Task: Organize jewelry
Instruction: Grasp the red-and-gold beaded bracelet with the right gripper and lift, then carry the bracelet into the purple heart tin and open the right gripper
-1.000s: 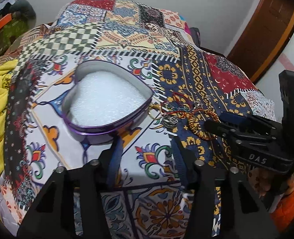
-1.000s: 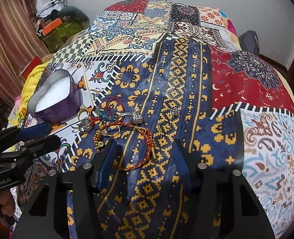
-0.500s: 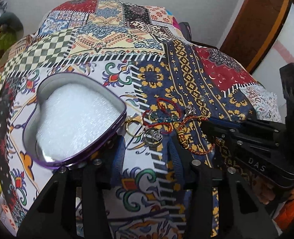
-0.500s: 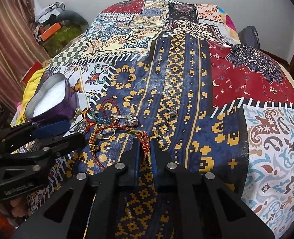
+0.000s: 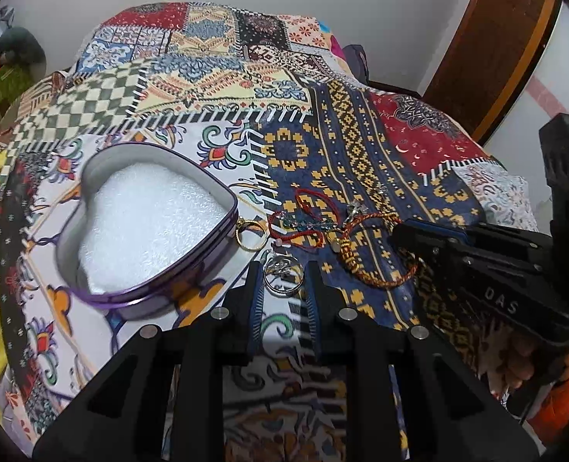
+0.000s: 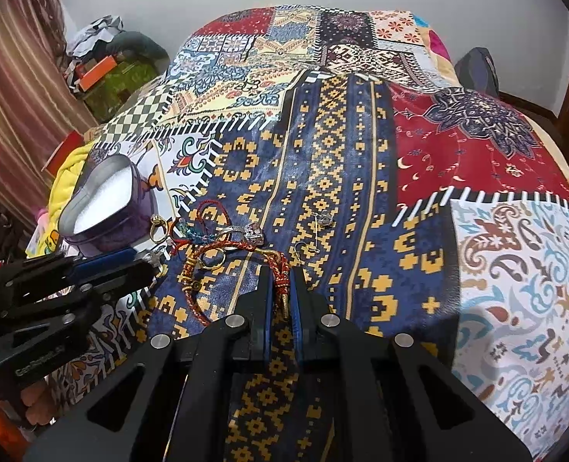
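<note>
**Left wrist view: both grippers at the jewelry, the box not yet filled**

Nearest in the left wrist view, the left gripper [image 5: 283,271] stands with its jaws apart, one on each side of a silver ring [image 5: 284,272] that lies on the patchwork bedspread [image 5: 215,88]. The blue pads seem just beside the ring, not yet pressing it. In the right wrist view, the right gripper [image 6: 282,288] has its jaws nearly together around the end of a red and gold braided bracelet [image 6: 280,269]. It looks clamped on the cord, though I cannot tell how firmly.

A little farther lies the rest of the pile: a gold ring [image 5: 250,234], a thin red cord bracelet [image 5: 307,217] with blue beads, and some small silver pieces too small to name. To the left of the pile, near the gold ring, sits the heart-shaped purple box [image 5: 203,260], open, with only white foam inside.

I judge that the step in hand is the first picking, one piece for each gripper. Next, the left jaws need to close on the thin ring without pushing it into the soft cloth. The right must lift slowly, because the bracelet lies across other pieces and may drag them.
</note>
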`<state>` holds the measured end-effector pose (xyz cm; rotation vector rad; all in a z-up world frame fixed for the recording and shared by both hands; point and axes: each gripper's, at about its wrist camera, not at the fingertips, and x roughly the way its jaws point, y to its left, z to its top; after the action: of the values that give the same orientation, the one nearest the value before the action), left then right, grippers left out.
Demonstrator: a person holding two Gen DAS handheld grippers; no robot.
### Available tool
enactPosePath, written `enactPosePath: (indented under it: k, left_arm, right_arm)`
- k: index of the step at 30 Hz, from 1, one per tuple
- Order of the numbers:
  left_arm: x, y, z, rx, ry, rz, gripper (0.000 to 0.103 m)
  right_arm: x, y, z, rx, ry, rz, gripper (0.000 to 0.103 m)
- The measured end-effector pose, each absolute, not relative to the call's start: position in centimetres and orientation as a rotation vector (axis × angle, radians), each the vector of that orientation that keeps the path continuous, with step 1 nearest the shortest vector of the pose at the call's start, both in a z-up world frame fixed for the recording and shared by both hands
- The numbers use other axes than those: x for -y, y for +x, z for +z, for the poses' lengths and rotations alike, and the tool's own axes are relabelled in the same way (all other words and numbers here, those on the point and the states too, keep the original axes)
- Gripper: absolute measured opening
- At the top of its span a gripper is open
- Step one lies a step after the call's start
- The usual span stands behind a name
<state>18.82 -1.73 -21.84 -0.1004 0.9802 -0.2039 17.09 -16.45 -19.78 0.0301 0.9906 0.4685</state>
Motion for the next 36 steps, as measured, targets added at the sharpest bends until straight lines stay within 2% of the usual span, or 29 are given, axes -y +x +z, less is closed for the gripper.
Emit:
enactPosePath:
  k: [17, 36]
  left_arm:
    - [0.4, 14.3, -16.1, -0.850, -0.091, -0.167, 0.020]
    - [-6.6, 13.1, -12.8, -0.719, -0.139, -0.036, 0.020]
  right_arm:
    - [16.2, 15.1, -15.4, -0.903, 0.031, 0.461, 0.008]
    - [8.4, 15.7, -10.6, -0.776, -0.002, 0.593, 0.008]
